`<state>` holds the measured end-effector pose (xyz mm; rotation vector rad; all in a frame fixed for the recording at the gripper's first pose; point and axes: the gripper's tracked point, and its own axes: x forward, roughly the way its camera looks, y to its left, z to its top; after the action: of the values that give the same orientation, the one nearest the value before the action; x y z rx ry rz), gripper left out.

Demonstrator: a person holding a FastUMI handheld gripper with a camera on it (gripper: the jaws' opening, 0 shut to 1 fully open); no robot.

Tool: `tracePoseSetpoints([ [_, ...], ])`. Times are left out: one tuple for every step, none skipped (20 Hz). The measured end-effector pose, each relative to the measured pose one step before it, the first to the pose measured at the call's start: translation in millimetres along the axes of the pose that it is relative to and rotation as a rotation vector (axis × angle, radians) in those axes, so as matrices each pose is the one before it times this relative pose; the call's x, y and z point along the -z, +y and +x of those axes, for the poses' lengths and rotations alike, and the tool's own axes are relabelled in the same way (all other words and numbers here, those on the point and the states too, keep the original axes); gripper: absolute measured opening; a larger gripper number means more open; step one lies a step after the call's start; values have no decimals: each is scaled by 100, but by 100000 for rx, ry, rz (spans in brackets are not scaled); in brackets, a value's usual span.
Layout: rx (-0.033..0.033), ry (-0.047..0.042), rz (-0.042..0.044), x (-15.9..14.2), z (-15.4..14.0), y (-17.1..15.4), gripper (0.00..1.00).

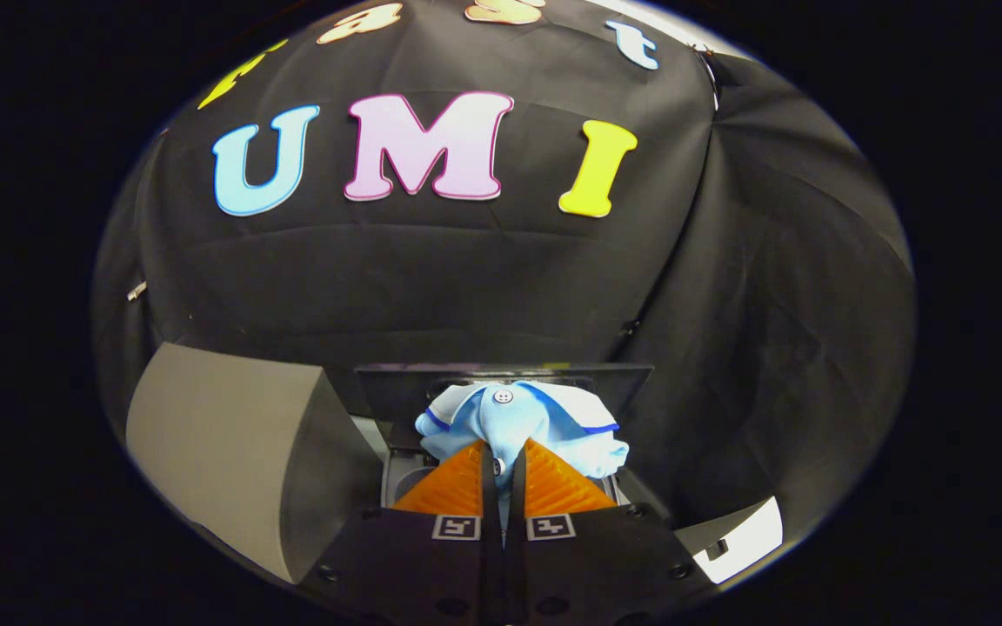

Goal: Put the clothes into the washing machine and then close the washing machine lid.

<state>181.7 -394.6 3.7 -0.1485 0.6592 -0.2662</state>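
Observation:
My gripper (503, 456) is shut on a light blue shirt (523, 422) with a white collar, dark blue trim and a white button. The cloth is pinched between both fingers and bunches up just ahead of the fingertips (544, 474). Beneath and behind the shirt is the washing machine (401, 469), small and grey, with its dark lid (397, 391) standing open behind the garment. The shirt hangs over the machine's opening, which it mostly hides.
A large grey block (231, 452) stands close on the left of the machine. The black cloth wall (466, 278) closes off the back and the right side. A strip of white surface (749, 535) lies low on the right.

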Motion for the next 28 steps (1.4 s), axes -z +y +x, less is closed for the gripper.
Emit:
tracePoseSetpoints([
  [-448, 1189, -444, 1057, 670, -158, 5],
  [918, 1787, -131, 1168, 845, -267, 5],
  [-369, 1157, -139, 1043, 787, -68, 5],
  [-24, 1655, 551, 1116, 857, -76, 5],
  [-910, 1334, 115, 1068, 749, 217, 5],
  [241, 1017, 263, 1047, 1174, -14, 5],
  [-1116, 1204, 502, 880, 726, 240, 5],
  [346, 1259, 21, 1111, 863, 70, 5],
  [-130, 1963, -241, 966, 823, 66, 5],
  [-284, 1539, -404, 892, 769, 254, 5],
  [-198, 1899, -623, 1001, 773, 81, 5],
  [88, 1590, -540, 768, 670, -20, 5],
  [-303, 1460, 75, 727, 738, 99, 5],
  [-114, 1380, -67, 746, 829, 16, 5],
  [125, 1501, -196, 761, 829, -8, 5],
  [-419, 1265, -6, 595, 662, 103, 5],
  [241, 1364, 393, 718, 865, -47, 5],
  [-32, 1289, 333, 599, 680, -15, 5],
  [-49, 1212, 566, 586, 702, -56, 5],
  [113, 1389, 147, 632, 802, -117, 5],
  [-72, 1789, -115, 710, 980, 37, 5],
  [-204, 2097, -305, 879, 748, 75, 5],
  [-216, 1950, -925, 730, 941, 172, 5],
  [-155, 1912, -291, 749, 881, 63, 5],
  [-537, 1813, -205, 631, 844, 278, 5],
  [156, 2271, -1018, 707, 1025, 36, 5],
  [-42, 1384, -1247, 464, 710, 94, 5],
  [-372, 1699, -952, 498, 792, 226, 5],
])
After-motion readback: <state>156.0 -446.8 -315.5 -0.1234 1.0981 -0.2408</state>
